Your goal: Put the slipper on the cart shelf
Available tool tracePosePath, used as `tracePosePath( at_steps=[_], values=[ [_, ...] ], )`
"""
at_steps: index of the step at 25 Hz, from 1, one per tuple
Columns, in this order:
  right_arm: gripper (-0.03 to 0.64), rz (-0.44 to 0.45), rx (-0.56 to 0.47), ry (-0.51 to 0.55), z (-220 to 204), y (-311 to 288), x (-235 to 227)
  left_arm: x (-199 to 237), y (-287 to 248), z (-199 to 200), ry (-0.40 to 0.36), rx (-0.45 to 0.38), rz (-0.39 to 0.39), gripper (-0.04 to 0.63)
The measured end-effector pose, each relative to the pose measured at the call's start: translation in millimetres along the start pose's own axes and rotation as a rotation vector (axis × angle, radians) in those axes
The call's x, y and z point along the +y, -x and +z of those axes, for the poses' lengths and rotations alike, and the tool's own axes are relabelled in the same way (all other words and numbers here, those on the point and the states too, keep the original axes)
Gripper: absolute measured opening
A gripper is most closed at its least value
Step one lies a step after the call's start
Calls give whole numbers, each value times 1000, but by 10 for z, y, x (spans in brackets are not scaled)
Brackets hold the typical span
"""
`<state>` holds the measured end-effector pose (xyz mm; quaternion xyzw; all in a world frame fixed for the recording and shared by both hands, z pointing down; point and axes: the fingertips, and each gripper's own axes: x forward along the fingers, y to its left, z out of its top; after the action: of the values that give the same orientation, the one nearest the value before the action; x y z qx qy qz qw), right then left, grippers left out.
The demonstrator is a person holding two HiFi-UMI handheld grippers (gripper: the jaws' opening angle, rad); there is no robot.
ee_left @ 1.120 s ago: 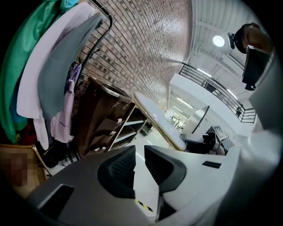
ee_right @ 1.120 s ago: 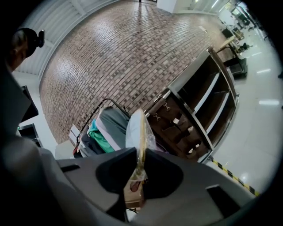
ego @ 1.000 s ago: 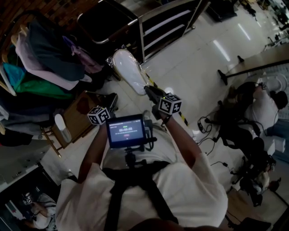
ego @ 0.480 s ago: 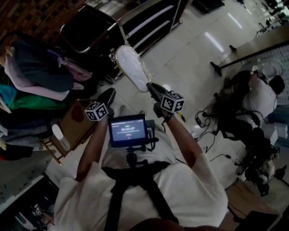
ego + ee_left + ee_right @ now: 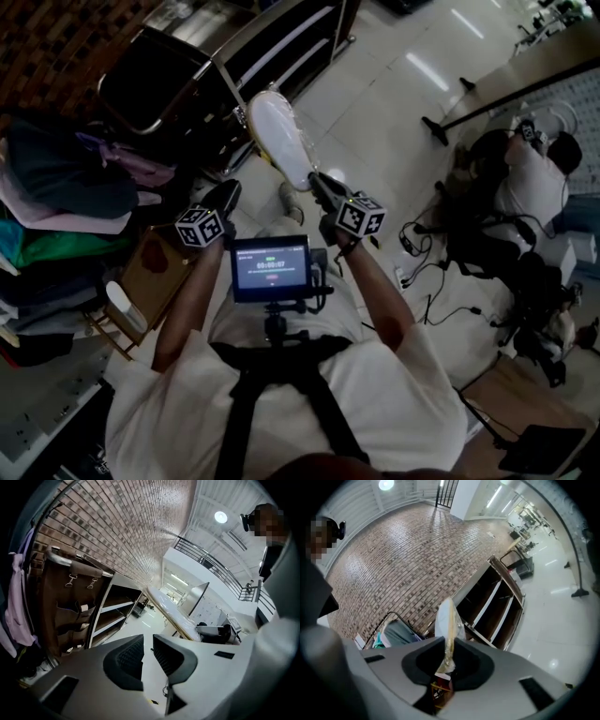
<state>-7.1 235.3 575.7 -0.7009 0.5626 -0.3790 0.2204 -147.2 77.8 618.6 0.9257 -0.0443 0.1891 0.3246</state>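
The white slipper (image 5: pixel 279 139) has come closer to the dark cart (image 5: pixel 291 42), pinched tight by its end in the right tool (image 5: pixel 317 183) and sticking out toward 11 o'clock, while the left tool (image 5: pixel 225 195), at 9 o'clock, is empty and a little open.

We see our left gripper (image 5: pixel 147 641), a grey two-jaw tool with dark ribbed pads, its jaws slightly apart around nothing. Beyond it, a dark metal cart with open shelves (image 5: pixel 114 607) stands against a red brick wall (image 5: pixel 126 531).

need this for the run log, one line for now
right gripper: shut on slipper | left gripper: open, empty | slipper: held up, not on cart shelf
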Motion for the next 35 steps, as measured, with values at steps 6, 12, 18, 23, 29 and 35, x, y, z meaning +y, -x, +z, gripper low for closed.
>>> tracePosePath(
  at_steps=[6,12,18,23,29,35],
  values=[
    [67,-29,-31,-26,317,23,-353,-125,-570,134,-21,46,-41,60],
    [67,-67,-41,-52,623,-12,-767,-234,-1177,305,-32,94,-78,60],
    [67,-96,-55,-62,1098,-39,-1088,-291,-1716,503,-22,116,-95,60],
    [67,-132,-42,-77,1332,-128,-1450,-306,-2144,643,-13,130,-112,60],
    [67,-128,-17,-78,1657,-397,-1761,-214,-2653,801,-5,144,-114,60],
    [67,-95,-1,-79,1976,-570,-1904,-184,-2872,932,-7,131,-75,60]
  ],
)
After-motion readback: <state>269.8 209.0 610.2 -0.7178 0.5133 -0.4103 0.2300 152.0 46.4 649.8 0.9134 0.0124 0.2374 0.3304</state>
